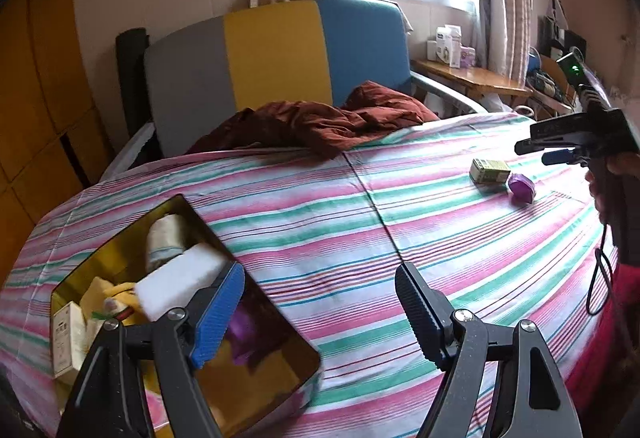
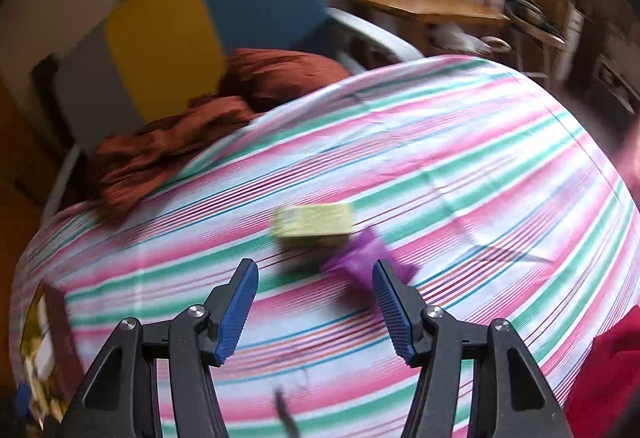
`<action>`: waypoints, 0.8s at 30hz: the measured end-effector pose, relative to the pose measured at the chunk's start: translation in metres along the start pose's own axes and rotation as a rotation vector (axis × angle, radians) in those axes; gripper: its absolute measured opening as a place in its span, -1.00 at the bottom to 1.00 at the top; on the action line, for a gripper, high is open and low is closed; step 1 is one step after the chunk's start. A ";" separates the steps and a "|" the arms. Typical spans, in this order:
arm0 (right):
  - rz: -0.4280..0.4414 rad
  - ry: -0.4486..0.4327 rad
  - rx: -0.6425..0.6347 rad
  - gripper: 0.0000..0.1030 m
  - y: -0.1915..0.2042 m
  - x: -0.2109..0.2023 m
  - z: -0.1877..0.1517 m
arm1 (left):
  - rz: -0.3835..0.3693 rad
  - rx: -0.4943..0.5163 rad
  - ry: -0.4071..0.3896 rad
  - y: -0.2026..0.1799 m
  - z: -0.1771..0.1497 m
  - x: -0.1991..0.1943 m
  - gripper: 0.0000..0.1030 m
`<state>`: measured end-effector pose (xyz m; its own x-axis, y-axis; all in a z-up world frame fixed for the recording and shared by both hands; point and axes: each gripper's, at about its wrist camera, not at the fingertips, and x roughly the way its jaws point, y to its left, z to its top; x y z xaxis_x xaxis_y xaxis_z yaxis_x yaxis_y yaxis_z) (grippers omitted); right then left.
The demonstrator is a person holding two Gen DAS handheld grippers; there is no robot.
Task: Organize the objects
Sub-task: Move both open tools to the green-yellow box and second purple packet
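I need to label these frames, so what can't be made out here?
- Left wrist view: the box's near contents sit behind the left gripper.
- Left wrist view: carton print too small.
- Right wrist view: carton and purple item motion-blurred; the box cut off by the left edge.

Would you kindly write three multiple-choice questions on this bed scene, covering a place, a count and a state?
1. Where is the gold box?
A. on the bed sheet
B. on the wooden table
C. on the chair

2. How many loose items lie on the sheet outside the box?
A. none
B. two
C. five

3. The right gripper is:
A. holding the carton
B. holding the purple item
C. empty, jaws apart

Answers: 1 A, it sits on the stripes; 2 B, a green carton and a purple item; 3 C, only sheet shows between its jaws.
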<state>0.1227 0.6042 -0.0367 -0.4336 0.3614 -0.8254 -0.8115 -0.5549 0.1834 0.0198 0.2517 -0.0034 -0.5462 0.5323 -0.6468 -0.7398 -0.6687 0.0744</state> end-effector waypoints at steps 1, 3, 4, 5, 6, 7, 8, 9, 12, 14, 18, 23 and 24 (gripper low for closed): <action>-0.008 0.003 0.024 0.17 -0.008 0.006 0.003 | -0.006 0.004 0.005 -0.003 0.001 0.003 0.52; -0.023 0.005 0.065 0.17 -0.022 0.015 0.007 | -0.012 0.020 0.013 -0.010 0.004 0.010 0.52; -0.025 0.010 0.092 0.17 -0.030 0.020 0.007 | -0.013 0.025 0.017 -0.013 0.005 0.013 0.52; -0.022 0.022 0.114 0.17 -0.036 0.025 0.006 | -0.019 0.029 0.022 -0.016 0.006 0.016 0.52; -0.021 0.042 0.130 0.17 -0.040 0.029 0.005 | -0.024 0.033 0.026 -0.018 0.008 0.019 0.52; -0.022 0.063 0.145 0.17 -0.045 0.034 0.004 | -0.027 0.036 0.029 -0.020 0.008 0.022 0.52; -0.016 0.070 0.159 0.17 -0.048 0.035 0.004 | -0.030 0.040 0.034 -0.023 0.009 0.026 0.52; -0.008 0.071 0.171 0.17 -0.050 0.035 0.004 | -0.035 0.044 0.040 -0.027 0.011 0.030 0.52; 0.003 0.078 0.197 0.18 -0.057 0.036 0.003 | -0.053 0.053 0.055 -0.035 0.014 0.040 0.52; 0.012 0.085 0.209 0.18 -0.060 0.037 0.003 | -0.063 0.061 0.064 -0.041 0.016 0.047 0.52; 0.011 0.088 0.224 0.19 -0.065 0.037 0.002 | -0.091 0.063 0.092 -0.054 0.022 0.065 0.52; 0.012 0.083 0.255 0.34 -0.074 0.035 0.002 | -0.126 0.052 0.125 -0.065 0.028 0.084 0.52; 0.012 0.083 0.259 0.34 -0.075 0.036 0.003 | -0.132 0.052 0.129 -0.068 0.030 0.087 0.52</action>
<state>0.1669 0.6605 -0.0785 -0.4186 0.2874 -0.8615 -0.8843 -0.3449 0.3147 0.0106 0.3585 -0.0422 -0.3904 0.5409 -0.7450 -0.8229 -0.5679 0.0189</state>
